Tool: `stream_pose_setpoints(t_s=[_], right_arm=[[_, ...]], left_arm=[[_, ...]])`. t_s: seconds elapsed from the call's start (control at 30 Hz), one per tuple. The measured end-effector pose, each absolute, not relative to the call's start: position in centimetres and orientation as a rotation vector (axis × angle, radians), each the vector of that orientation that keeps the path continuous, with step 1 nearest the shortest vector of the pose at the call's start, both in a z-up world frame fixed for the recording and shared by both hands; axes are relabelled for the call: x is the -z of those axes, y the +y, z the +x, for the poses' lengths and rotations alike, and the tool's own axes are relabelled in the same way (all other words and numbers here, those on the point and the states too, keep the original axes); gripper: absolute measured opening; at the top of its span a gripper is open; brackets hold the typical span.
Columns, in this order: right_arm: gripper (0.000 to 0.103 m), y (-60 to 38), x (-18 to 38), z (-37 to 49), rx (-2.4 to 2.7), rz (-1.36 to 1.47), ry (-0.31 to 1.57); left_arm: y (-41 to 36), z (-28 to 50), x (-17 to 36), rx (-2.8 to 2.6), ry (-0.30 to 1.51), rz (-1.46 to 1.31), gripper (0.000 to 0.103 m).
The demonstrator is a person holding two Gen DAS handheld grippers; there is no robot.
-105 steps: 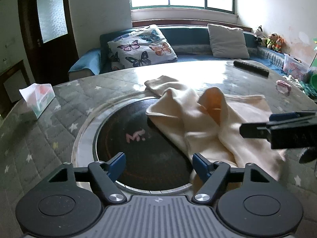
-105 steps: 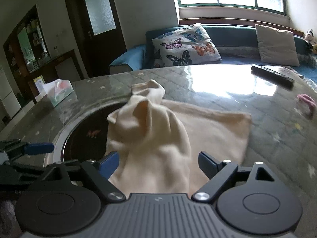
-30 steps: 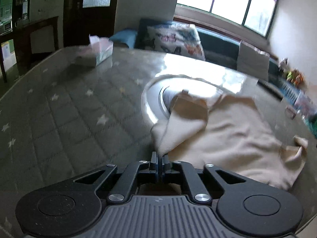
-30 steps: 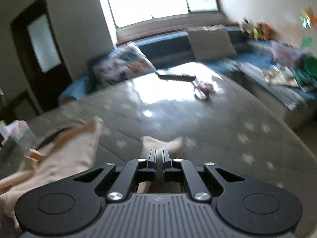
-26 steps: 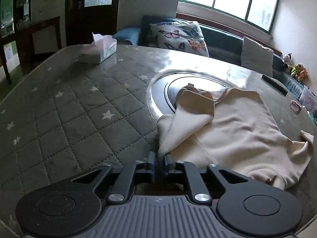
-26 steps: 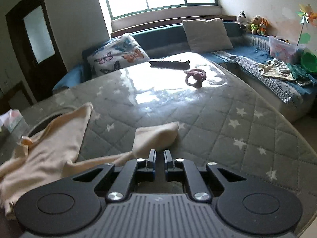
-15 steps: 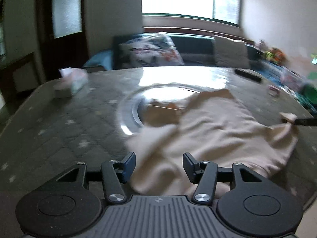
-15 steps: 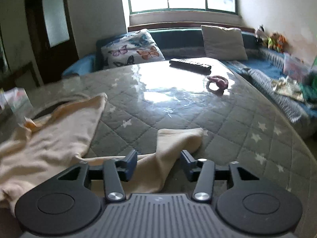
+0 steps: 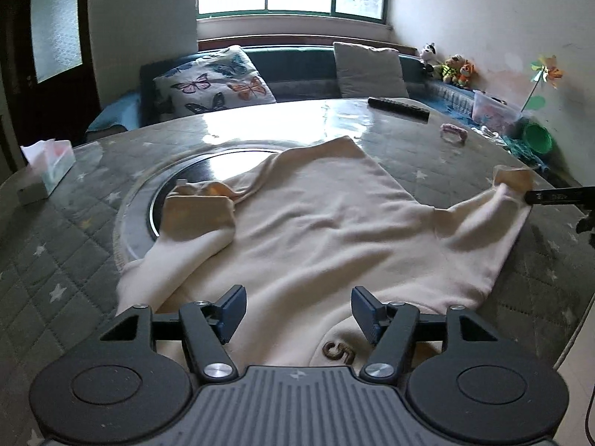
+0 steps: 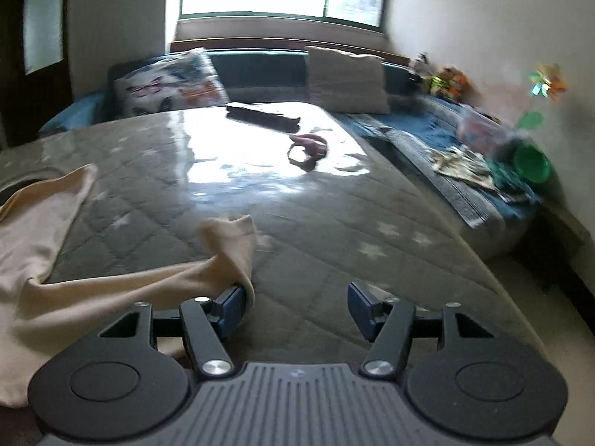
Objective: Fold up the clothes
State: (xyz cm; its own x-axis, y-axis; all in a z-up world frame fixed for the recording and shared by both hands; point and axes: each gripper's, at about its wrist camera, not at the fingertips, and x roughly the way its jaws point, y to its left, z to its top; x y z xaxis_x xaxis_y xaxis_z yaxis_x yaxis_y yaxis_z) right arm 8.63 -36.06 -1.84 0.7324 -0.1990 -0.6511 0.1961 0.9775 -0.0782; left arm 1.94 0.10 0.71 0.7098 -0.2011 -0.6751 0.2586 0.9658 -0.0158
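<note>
A cream sweatshirt (image 9: 319, 230) lies spread on the quilted round table (image 9: 55, 245), its near edge with a brown "5" under my left gripper. My left gripper (image 9: 297, 310) is open and empty just above that edge. The left sleeve (image 9: 197, 219) is folded back near the table's dark centre disc (image 9: 193, 174). The right sleeve (image 10: 227, 256) stretches to the right, and its cuff rests against the left finger of my open right gripper (image 10: 295, 306). The right gripper also shows at the right edge of the left wrist view (image 9: 557, 196).
A tissue box (image 9: 46, 171) stands at the table's left. A remote (image 9: 398, 108) and a pink hair tie (image 9: 453, 134) lie at the far right. A sofa with a butterfly pillow (image 9: 215, 85) is behind the table. The table edge drops off on the right.
Both grippers held the sleeves shut a second ago and have opened wide. The left one moved right to the sweatshirt's near middle edge. The right sleeve now lies stretched out.
</note>
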Motion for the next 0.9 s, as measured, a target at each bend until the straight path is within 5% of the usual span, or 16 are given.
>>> stream_pose_setpoints(t_s=[0.73, 0.9], right_arm=[[0.065, -33.0, 0.4, 9.1, -0.040, -0.063, 0.723], [0.065, -29.4, -1.3, 6.5, -0.247, -0.106, 0.714]], left_arm=[[-0.1, -2.4, -0.6, 0.355, 0.770, 0.234, 0.068], [-1.0, -3.5, -0.4, 0.405, 0.764, 0.264, 0.051]])
